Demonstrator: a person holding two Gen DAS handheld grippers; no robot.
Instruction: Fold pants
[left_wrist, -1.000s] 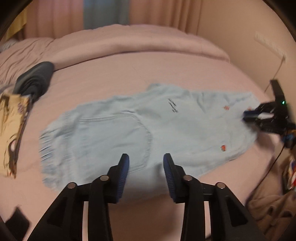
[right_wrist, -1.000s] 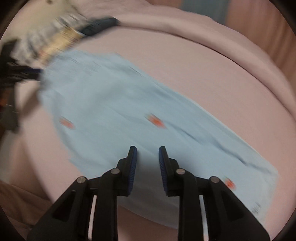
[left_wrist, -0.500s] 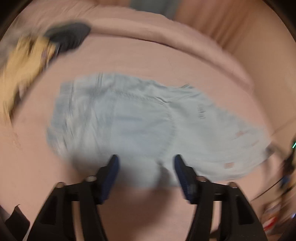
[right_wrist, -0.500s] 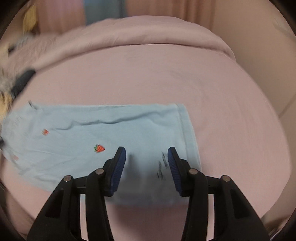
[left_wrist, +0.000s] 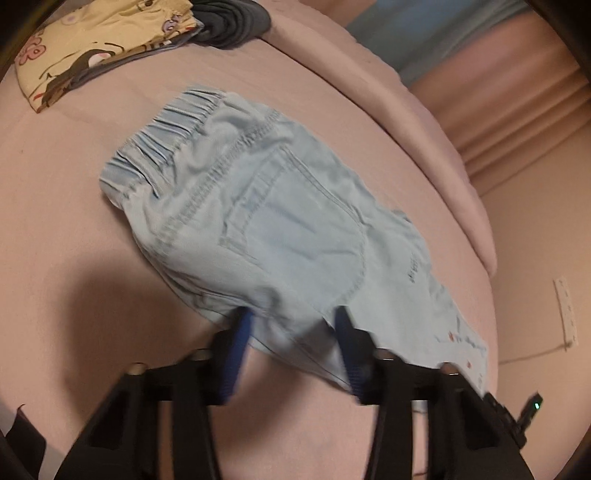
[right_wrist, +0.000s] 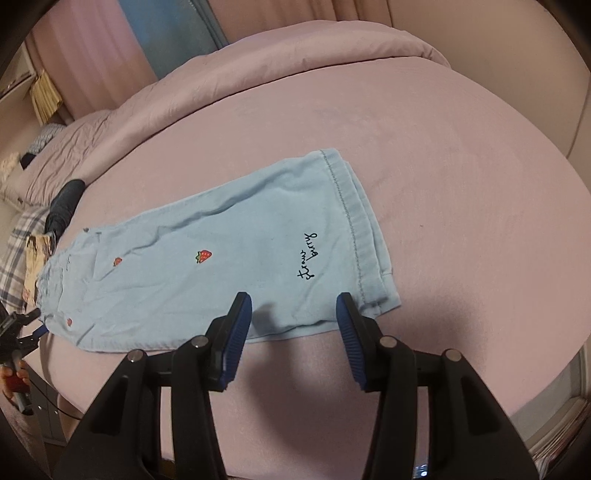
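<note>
1. Lying flat on the pink-sheeted bed (right_wrist: 443, 155) are the light-blue denim pants with small red strawberry prints (right_wrist: 221, 258), folded lengthwise, one leg over the other.
2. Elastic waistband (left_wrist: 166, 144) sits at the far end in the left wrist view; the rounded back pocket (left_wrist: 295, 240) faces up.
3. Stitched hem (right_wrist: 362, 236) lies at the right end in the right wrist view, beside the black "strawberry" script (right_wrist: 308, 258).
4. Left hand-held gripper (left_wrist: 291, 325): black frame, blue ribbed pads, jaws closing. Near edge of the pants, at the seat, lies between the pads. Frame is blurred; contact between pads and cloth cannot be told, so not counted as grasping.
5. Right hand-held gripper (right_wrist: 293, 314): jaws apart, released, nothing pinched. It hovers over the near edge of the pant leg, close to the hem; cloth shows in the gap.
6. Yellow cartoon-print cloth (left_wrist: 92, 48) and a dark grey folded garment (left_wrist: 232, 22) lie on the bed beyond the waistband, apart from the pants.
7. Rolled pink duvet (right_wrist: 295, 62) runs along the far side of the bed.
</note>
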